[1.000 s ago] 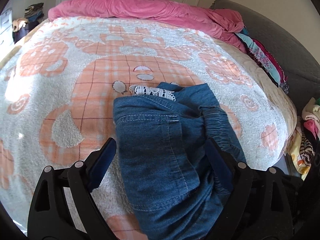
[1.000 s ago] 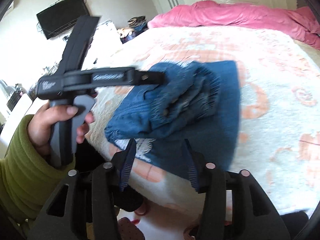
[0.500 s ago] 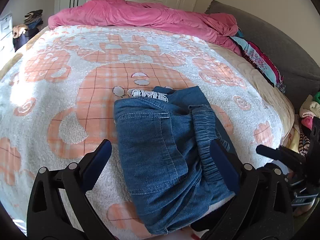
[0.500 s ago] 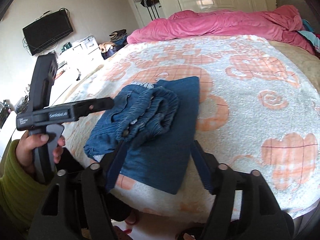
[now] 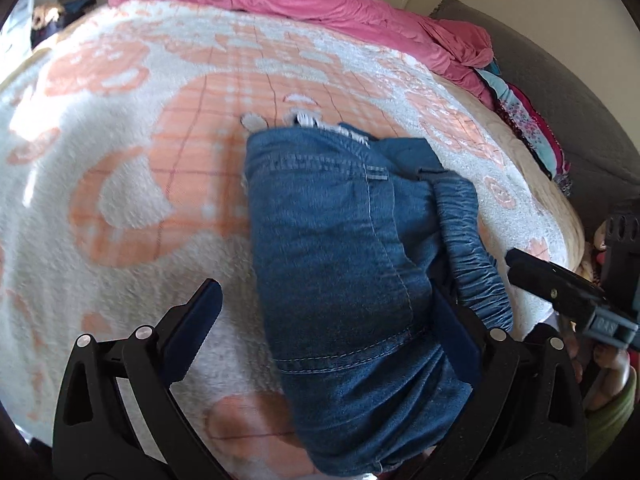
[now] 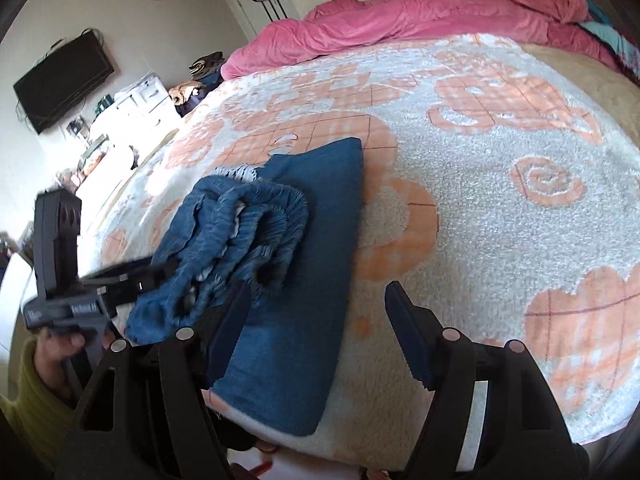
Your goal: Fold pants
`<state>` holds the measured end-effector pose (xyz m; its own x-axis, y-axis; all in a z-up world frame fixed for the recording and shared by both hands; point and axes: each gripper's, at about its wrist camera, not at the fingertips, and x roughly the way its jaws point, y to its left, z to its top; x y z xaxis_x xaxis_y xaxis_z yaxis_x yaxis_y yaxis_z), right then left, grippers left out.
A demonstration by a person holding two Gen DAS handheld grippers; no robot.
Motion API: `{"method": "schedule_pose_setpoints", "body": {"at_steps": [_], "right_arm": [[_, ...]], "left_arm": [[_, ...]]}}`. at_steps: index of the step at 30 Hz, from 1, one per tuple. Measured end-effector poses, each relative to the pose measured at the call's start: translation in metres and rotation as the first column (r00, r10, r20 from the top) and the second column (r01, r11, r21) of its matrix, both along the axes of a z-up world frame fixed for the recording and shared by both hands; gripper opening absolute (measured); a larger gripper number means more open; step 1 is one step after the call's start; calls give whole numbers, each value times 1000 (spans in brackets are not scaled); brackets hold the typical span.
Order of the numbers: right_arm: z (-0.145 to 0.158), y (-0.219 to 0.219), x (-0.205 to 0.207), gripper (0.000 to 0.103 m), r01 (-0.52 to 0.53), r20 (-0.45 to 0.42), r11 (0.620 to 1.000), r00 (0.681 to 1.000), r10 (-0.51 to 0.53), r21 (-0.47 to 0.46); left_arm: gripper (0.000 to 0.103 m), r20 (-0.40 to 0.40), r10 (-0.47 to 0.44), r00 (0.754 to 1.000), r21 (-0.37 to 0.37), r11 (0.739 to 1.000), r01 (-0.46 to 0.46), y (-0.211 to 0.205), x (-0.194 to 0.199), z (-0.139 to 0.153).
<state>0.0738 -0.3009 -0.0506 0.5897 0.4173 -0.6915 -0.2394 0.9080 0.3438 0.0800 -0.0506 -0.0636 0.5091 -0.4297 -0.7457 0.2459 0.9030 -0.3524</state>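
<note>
Television (image 6: 64, 80) in right view only

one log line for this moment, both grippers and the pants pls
left gripper: open, straddling pants | right gripper: open, at near edge | denim pants: folded on blanket, waistband bunched on top

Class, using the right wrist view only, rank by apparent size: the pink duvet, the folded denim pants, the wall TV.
1. Pink duvet or denim pants: similar areas, and the pants lie much nearer, so unranked.
2. Wall TV, clearly smallest.

L tongs (image 5: 326, 316) moved in over pants (image 5: 344, 264); R tongs (image 6: 316, 320) closer.
</note>
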Motion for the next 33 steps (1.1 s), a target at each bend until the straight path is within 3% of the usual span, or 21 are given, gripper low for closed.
{"method": "schedule_pose_setpoints", "body": {"at_steps": [7, 12, 15, 16, 17, 20, 24, 27, 33], "right_arm": [[-15, -1, 30, 68, -32, -66, 995, 997, 38, 91], [-22, 5, 44, 68, -59, -85, 993, 994, 68, 102], [-24, 11, 50, 53, -94, -76, 992, 992, 101, 89], [-24, 13, 52, 40, -112, -71, 989, 990, 119, 92], [-23, 16, 51, 32, -127, -65, 986, 989, 135, 109], [-17, 22, 42, 24, -139, -14, 988, 990, 140, 74], [-1, 28, 29, 17, -148, 58, 988, 988, 146, 40], [9, 34, 31, 17, -162, 77, 987, 984, 163, -10], [26, 37, 52, 17, -163, 110, 986, 980, 164, -21]], "left_arm": [[92, 4, -9, 1000, -32, 999, 9, -4, 2, -6], [82, 8, -17, 1000, -42, 999, 17, -10, 5, -6], [75, 15, -25, 1000, -51, 998, 26, -15, 7, -8], [73, 20, -29, 999, -42, 999, 30, -18, 7, -8], [67, 28, -35, 999, -32, 999, 36, -20, 5, -7], [57, 67, -66, 996, 22, 998, 65, -30, -2, 0], [52, 94, -86, 992, 25, 996, 84, -32, -5, 15], [52, 107, -87, 990, 17, 996, 86, -31, 0, 23], [52, 144, -82, 986, 23, 997, 79, -33, 21, 41]]}}
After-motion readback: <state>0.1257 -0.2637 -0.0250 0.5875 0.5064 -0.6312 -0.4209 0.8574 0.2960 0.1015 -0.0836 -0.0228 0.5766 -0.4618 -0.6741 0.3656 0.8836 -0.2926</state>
